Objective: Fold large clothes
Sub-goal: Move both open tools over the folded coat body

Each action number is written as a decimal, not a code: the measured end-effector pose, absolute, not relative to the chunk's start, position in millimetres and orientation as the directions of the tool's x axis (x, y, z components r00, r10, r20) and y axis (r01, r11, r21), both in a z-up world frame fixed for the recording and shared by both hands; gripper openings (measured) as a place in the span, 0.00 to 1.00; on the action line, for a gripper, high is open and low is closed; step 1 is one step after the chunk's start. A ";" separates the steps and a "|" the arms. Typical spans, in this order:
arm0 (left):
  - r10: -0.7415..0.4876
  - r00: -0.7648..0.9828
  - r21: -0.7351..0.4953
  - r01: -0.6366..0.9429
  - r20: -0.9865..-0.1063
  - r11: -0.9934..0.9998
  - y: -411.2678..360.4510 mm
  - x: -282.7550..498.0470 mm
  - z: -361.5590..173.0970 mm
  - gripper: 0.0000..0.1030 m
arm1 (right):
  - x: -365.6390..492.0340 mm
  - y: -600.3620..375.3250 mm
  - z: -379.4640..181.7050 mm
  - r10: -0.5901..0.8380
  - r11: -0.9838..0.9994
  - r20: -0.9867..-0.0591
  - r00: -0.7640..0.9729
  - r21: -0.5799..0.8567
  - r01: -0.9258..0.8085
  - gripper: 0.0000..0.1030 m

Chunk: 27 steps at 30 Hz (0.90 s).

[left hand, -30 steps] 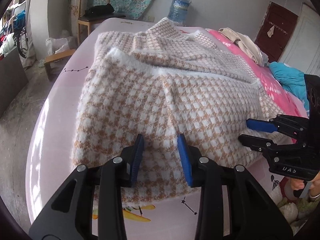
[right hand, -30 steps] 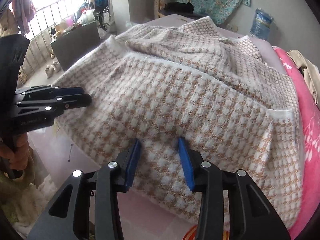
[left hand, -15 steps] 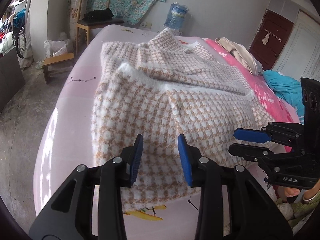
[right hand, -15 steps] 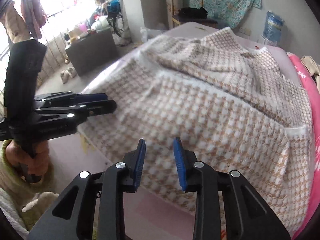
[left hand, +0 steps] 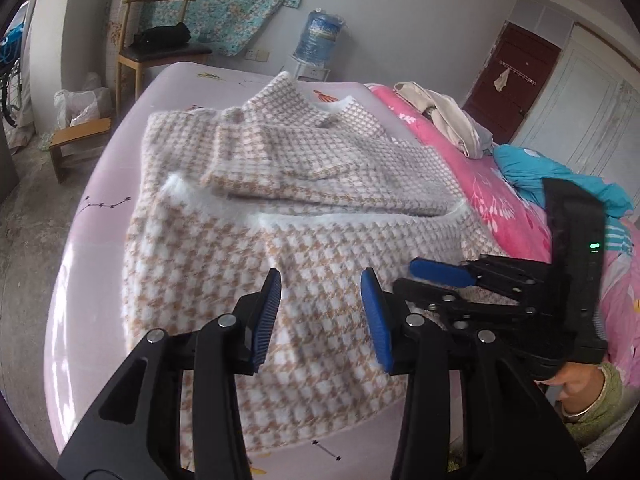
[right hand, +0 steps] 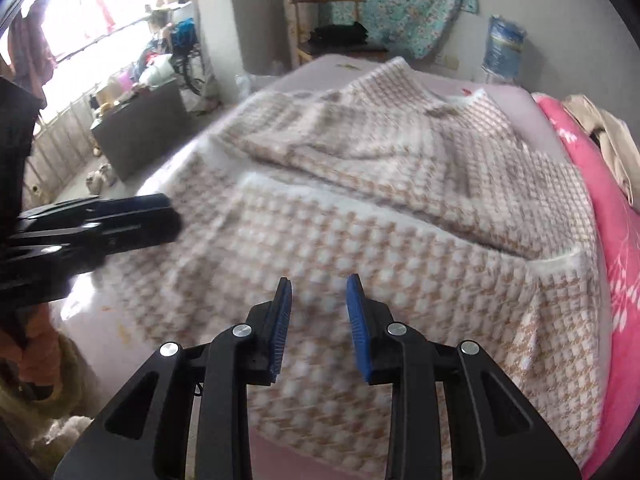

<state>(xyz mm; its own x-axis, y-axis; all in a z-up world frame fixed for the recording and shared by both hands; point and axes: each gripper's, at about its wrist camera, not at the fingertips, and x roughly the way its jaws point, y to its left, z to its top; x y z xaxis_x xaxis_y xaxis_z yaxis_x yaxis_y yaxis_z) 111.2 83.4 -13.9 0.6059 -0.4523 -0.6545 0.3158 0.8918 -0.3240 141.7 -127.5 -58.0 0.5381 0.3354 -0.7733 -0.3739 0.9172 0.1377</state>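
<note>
On the pink bed (left hand: 84, 248) our checked sweater (left hand: 304, 240) lies; left gripper (left hand: 320, 312) just widened, right gripper (right hand: 318, 320) narrowed, both empty; no readable writing.

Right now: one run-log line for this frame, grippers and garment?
left gripper: open, jaws just widened, empty | right gripper: open, jaws just narrowed, empty | houndstooth sweater: partly folded, flat on bed

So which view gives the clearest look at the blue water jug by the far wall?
The left wrist view: the blue water jug stands sharp near top centre, its dispenser stand visible below. The right wrist view shows it blurred at the upper right, its base hidden behind the bed.
</note>
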 end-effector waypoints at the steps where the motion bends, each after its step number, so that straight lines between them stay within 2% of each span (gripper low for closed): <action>1: -0.443 0.601 -0.312 0.316 -0.665 0.896 76.3 115.6 -16.9 0.38 | 147.0 -134.0 -58.8 0.373 0.909 -0.773 0.514 0.193 -0.368 0.27; 3: -0.439 0.581 -0.304 0.319 -0.686 0.898 65.2 123.7 -21.4 0.38 | 151.6 -135.1 -50.9 0.365 0.911 -0.793 0.488 0.198 -0.361 0.27; 8: -0.452 0.568 -0.289 0.357 -0.688 0.888 46.0 132.6 -18.9 0.39 | 158.7 -157.0 -40.6 0.320 0.938 -0.768 0.555 0.173 -0.301 0.26; 10: -0.429 0.545 -0.269 0.351 -0.720 0.897 36.8 139.4 -26.9 0.40 | 173.0 -169.9 -62.3 0.316 0.942 -0.795 0.518 0.198 -0.270 0.26; 11: -0.403 0.526 -0.256 0.332 -0.749 0.908 32.7 144.5 -33.7 0.40 | 174.6 -173.6 -64.2 0.341 0.936 -0.777 0.529 0.227 -0.270 0.26; 15: -0.362 0.488 -0.252 0.278 -0.794 0.927 29.0 154.2 -42.9 0.43 | 173.0 -180.3 -41.9 0.293 0.948 -0.792 0.535 0.167 -0.272 0.26; 18: -0.306 0.482 -0.212 0.242 -0.821 0.947 26.1 157.0 -42.4 0.51 | 169.6 -209.3 -29.0 0.210 0.975 -0.771 0.601 0.119 -0.188 0.27; 20: -0.269 0.478 -0.184 0.218 -0.836 0.958 21.8 158.1 -40.9 0.53 | 177.0 -231.1 -47.4 0.121 0.992 -0.810 0.574 0.072 -0.108 0.29; 21: -0.244 0.478 -0.162 0.207 -0.844 0.965 19.6 158.3 -40.2 0.57 | 183.6 -242.6 -65.2 0.105 0.994 -0.849 0.518 0.079 -0.072 0.31; 23: -0.176 0.481 -0.099 0.183 -0.859 0.978 13.8 159.2 -39.1 0.64 | 180.1 -256.5 -61.4 0.177 0.984 -0.830 0.529 0.162 -0.075 0.35; 25: -0.129 0.479 -0.055 0.164 -0.868 0.985 11.9 161.0 -37.3 0.70 | 176.1 -256.8 -46.9 0.140 0.990 -0.832 0.537 0.121 -0.070 0.36; 27: -0.092 0.476 -0.025 0.147 -0.875 0.989 11.3 163.3 -36.6 0.77 | 167.3 -259.8 -28.2 0.174 0.985 -0.810 0.560 0.151 -0.089 0.39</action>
<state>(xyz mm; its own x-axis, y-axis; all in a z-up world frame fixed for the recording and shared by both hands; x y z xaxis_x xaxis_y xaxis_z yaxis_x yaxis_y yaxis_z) 163.3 11.3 -36.6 0.4759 -0.0923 -0.8746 0.1466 0.9889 -0.0246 167.3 -259.8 -28.2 0.5599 0.1744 -0.8100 -0.0890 0.9846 0.1505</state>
